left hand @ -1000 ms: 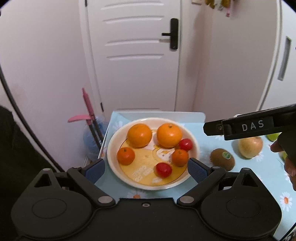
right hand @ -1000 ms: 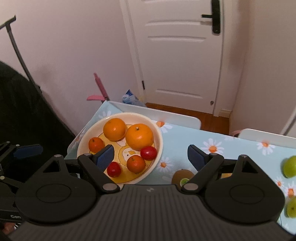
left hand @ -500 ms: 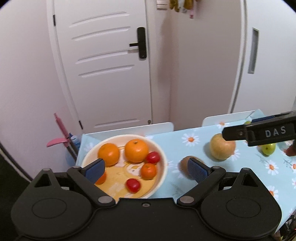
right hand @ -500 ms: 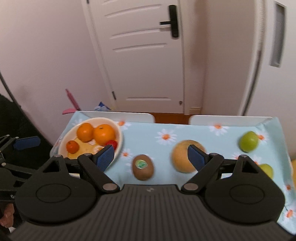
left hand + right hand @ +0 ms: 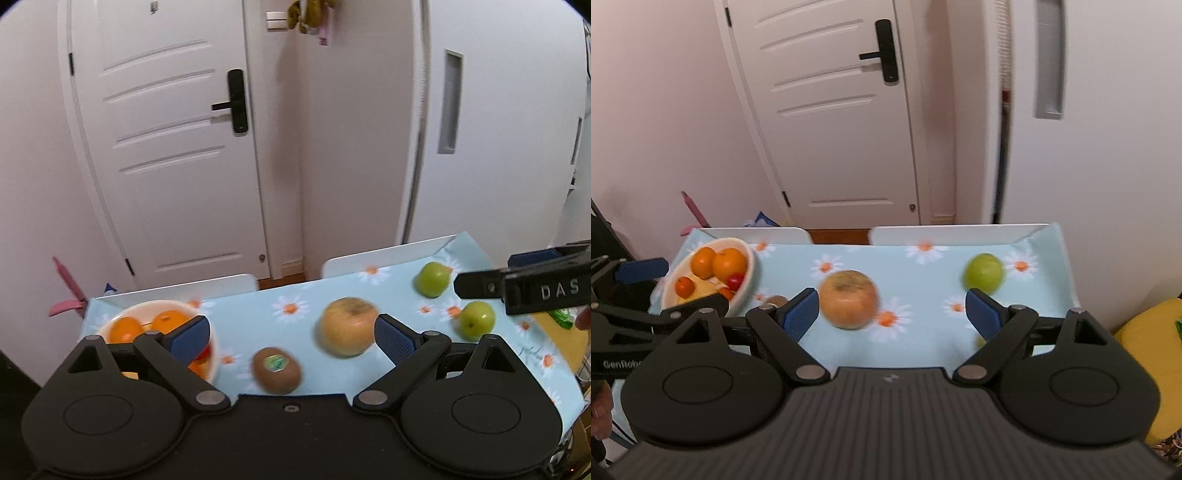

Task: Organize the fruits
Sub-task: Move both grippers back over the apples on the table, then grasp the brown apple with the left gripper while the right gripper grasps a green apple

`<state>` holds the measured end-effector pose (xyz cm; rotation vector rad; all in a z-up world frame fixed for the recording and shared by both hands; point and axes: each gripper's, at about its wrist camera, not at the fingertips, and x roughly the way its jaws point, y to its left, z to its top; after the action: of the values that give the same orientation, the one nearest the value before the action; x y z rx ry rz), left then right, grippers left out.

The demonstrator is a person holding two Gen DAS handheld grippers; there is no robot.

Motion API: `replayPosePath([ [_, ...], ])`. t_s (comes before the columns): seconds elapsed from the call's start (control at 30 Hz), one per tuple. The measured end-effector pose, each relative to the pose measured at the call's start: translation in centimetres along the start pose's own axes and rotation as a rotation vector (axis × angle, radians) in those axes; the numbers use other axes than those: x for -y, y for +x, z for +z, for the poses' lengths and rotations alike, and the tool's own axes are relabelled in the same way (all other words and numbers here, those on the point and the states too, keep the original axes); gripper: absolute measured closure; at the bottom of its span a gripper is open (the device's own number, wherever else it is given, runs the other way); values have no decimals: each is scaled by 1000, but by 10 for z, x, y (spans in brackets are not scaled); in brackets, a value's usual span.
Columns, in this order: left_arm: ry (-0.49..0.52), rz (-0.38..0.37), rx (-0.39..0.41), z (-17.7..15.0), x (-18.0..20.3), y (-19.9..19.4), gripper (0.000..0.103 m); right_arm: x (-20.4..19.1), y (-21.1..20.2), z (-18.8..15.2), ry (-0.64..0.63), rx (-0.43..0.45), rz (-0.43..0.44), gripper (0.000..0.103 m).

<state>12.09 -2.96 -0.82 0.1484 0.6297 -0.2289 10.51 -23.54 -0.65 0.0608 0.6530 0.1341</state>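
A cream bowl (image 5: pixel 110 321) (image 5: pixel 748 275) with oranges and small red fruits sits at the table's left end. On the daisy cloth lie a kiwi (image 5: pixel 276 369), a large yellow-orange apple (image 5: pixel 347 326) (image 5: pixel 849 298) and two green apples (image 5: pixel 431 278) (image 5: pixel 475 319); one green apple shows in the right wrist view (image 5: pixel 983 272). My left gripper (image 5: pixel 291 334) is open and empty above the kiwi and big apple. My right gripper (image 5: pixel 892 308) is open and empty, with the big apple just inside its left finger.
The table (image 5: pixel 923 236) is small, with white raised edges at the back. A white door (image 5: pixel 166 147) and wall stand behind it. A pink tool (image 5: pixel 66 291) leans at the left. A yellow object (image 5: pixel 1148 343) lies to the right of the table.
Both grippers have swung to the right, away from the bowl and toward the loose fruit. The bowl has slid to the left edge of both views. Both stay open.
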Motion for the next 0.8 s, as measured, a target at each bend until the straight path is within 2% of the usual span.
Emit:
replayPosePath([
  [0.13,-14,4,-12,6,26,17,5,34,3,-5,-2,-21,-13,1],
  [0.37,-49,68,-40,6,58,57,5,78,29,-17,-13,-75,6,2],
  [0.67,-67,123,-90,-5,78,121,5,107,68,-31,-41,-110,28,3],
  [0.8,-73,145,-117,-9,82,144,9,114,82,-37,-48,-128,42,3],
])
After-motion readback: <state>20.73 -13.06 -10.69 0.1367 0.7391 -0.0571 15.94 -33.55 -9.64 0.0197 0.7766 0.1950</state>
